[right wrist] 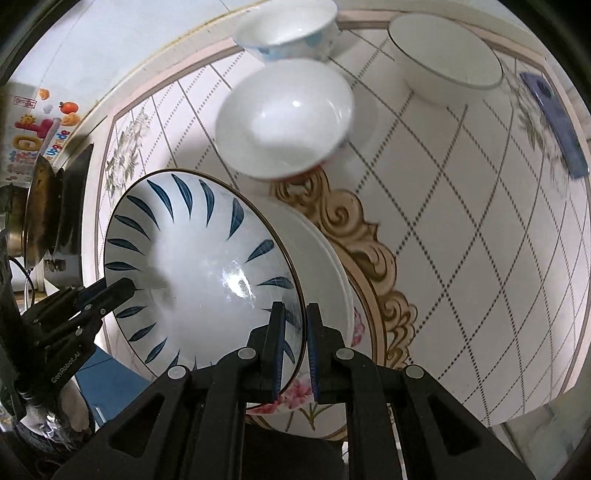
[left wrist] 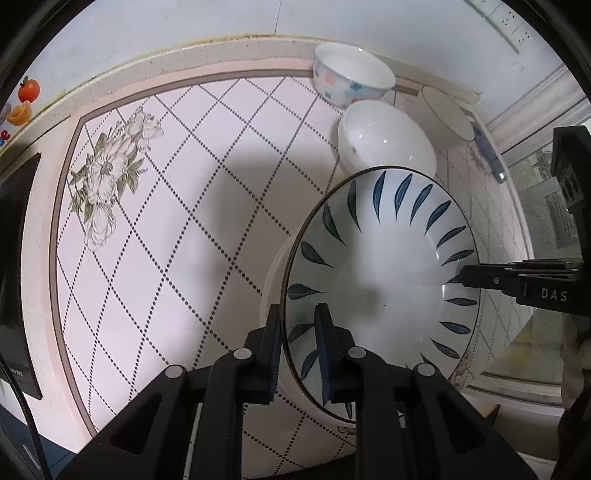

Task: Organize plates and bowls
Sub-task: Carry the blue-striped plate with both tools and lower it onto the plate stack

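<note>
A blue-leaf patterned plate is held at both sides, above a white plate with pink flowers on the table. My left gripper is shut on the blue-leaf plate's near rim. My right gripper is shut on its opposite rim and shows in the left wrist view. A plain white bowl sits beyond. A blue-and-pink spotted bowl and a grey-rimmed white bowl stand further back.
The round table has a diamond-grid cloth with flower prints. A blue phone lies near the table's far right edge. A dark pan and stove are off the table's left side. The wall is close behind the bowls.
</note>
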The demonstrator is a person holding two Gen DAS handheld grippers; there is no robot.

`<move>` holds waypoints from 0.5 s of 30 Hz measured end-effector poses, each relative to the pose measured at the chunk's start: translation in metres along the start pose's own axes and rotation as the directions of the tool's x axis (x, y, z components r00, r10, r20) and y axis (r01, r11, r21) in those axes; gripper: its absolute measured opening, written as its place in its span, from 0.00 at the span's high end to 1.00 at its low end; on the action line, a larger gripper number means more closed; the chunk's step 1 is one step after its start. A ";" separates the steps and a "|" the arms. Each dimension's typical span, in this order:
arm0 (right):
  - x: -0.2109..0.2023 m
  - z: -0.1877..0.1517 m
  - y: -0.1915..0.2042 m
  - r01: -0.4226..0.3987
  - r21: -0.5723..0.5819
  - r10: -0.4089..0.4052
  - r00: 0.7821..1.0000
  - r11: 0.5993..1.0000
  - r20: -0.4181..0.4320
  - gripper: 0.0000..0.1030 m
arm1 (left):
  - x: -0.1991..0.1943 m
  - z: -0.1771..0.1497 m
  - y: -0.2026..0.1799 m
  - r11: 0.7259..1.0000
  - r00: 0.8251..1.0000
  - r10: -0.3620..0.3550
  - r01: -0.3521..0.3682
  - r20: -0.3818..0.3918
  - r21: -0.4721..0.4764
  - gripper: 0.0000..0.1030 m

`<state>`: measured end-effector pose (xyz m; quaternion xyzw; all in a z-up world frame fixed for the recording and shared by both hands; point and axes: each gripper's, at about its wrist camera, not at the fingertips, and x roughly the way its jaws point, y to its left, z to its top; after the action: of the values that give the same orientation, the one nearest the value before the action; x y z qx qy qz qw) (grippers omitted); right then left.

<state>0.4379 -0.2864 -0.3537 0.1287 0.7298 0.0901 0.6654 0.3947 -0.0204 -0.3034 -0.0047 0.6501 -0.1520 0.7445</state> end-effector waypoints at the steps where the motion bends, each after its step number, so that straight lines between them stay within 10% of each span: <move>1: 0.003 -0.001 -0.001 -0.001 0.004 0.001 1.000 1.000 0.001 0.88 | 0.003 -0.001 0.000 1.000 1.000 0.005 -0.005 -0.004 -0.004 0.85; 15: 0.027 -0.008 -0.013 -0.002 0.012 0.002 1.000 1.000 -0.014 0.88 | 0.024 -0.004 -0.010 0.998 0.998 0.061 -0.061 -0.019 -0.012 0.85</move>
<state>0.4270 -0.2907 -0.3823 0.1326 0.7349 0.0873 0.6593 0.3912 -0.0345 -0.3252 0.0118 0.6578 -0.1253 0.7426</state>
